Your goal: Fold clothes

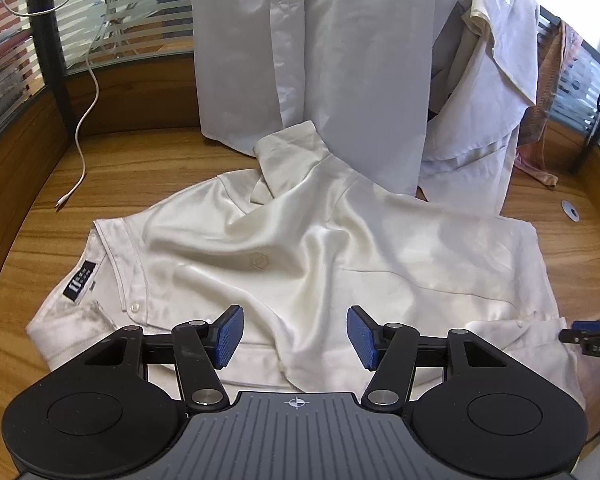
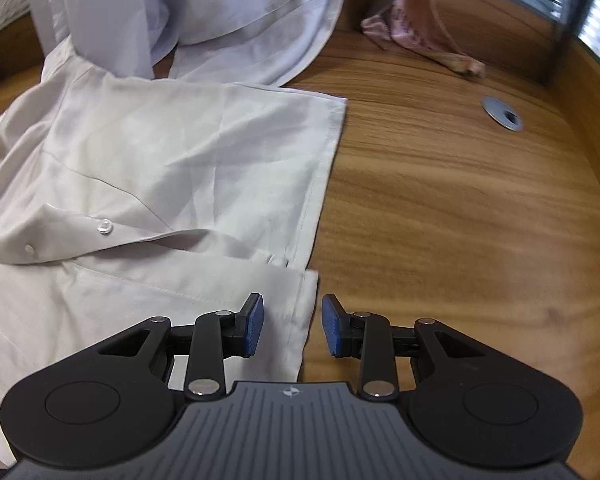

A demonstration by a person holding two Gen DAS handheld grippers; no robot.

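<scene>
Underneath everything runs a wood-grain tabletop [image 1: 148, 168] with a raised wooden rim curving round its far side, and behind that rim stand frosted, striped glass partitions [image 1: 132, 12] held by dark posts. A white cable [image 1: 85, 128] trails down from the upper left and ends loose on the wood, well apart from the clothes. On the right a round metal grommet [image 2: 502, 114] sits in the tabletop, and near it lies the end of a pinkish patterned garment [image 2: 412, 36]. Draped at the back hang pale white shirts [image 1: 340, 52], their hems falling onto the collar end of the cream shirt [image 1: 320, 248] – the piece being folded – which lies spread and rumpled across the middle of the tabletop, a dark label [image 1: 80, 286] showing at its left edge and a clear button [image 2: 104, 226] on its placket. From the left wrist view, the left gripper [image 1: 296, 336] hovers over the shirt's near portion, its blue-padded fingers [image 1: 230, 334] standing well apart with nothing clamped between them. The right gripper [image 2: 292, 326] points down at the shirt's right hem – its fingers [image 2: 255, 324] are partly open, straddling the cloth's corner edge without pressing on it. The right tool's tip also shows at the far right edge of the left view.
</scene>
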